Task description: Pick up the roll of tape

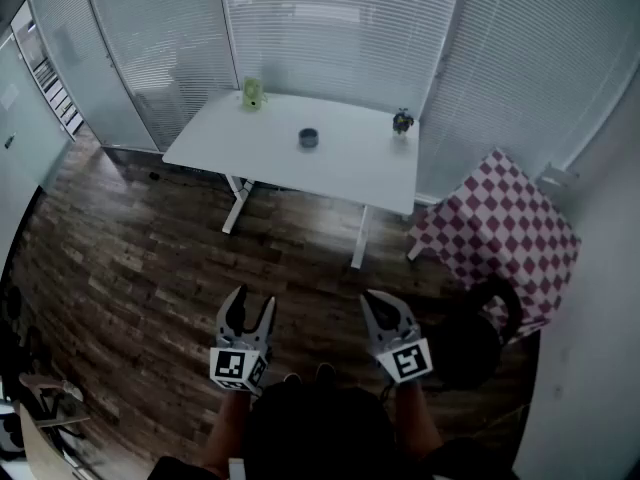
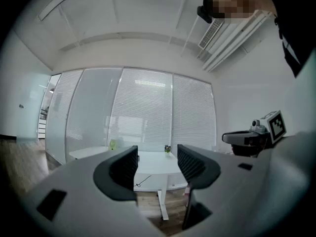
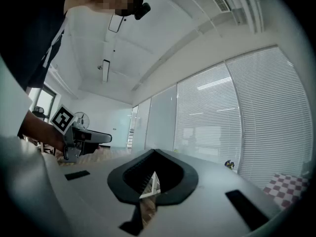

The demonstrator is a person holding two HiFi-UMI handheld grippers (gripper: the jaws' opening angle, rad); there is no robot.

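Nearest, the left claw (image 1: 253, 302) is held level, its jaws wide apart with nothing between them; beside it the right claw (image 1: 378, 302) has its jaws closed together, empty. Beyond them stretches dark wooden floor (image 1: 150, 258). Well ahead stands a white table (image 1: 350, 168), where the roll of tape (image 1: 308, 138) lies near the middle, between a small green object (image 1: 253, 94) and a small dark figurine (image 1: 403, 121)

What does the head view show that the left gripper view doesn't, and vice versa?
Head view only: the checkered cloth, the wood floor from above, and a clear look at the roll of tape. Left gripper view only: the ceiling and the air conditioner. Both: the white table, green object, blinds, open left gripper, right gripper.
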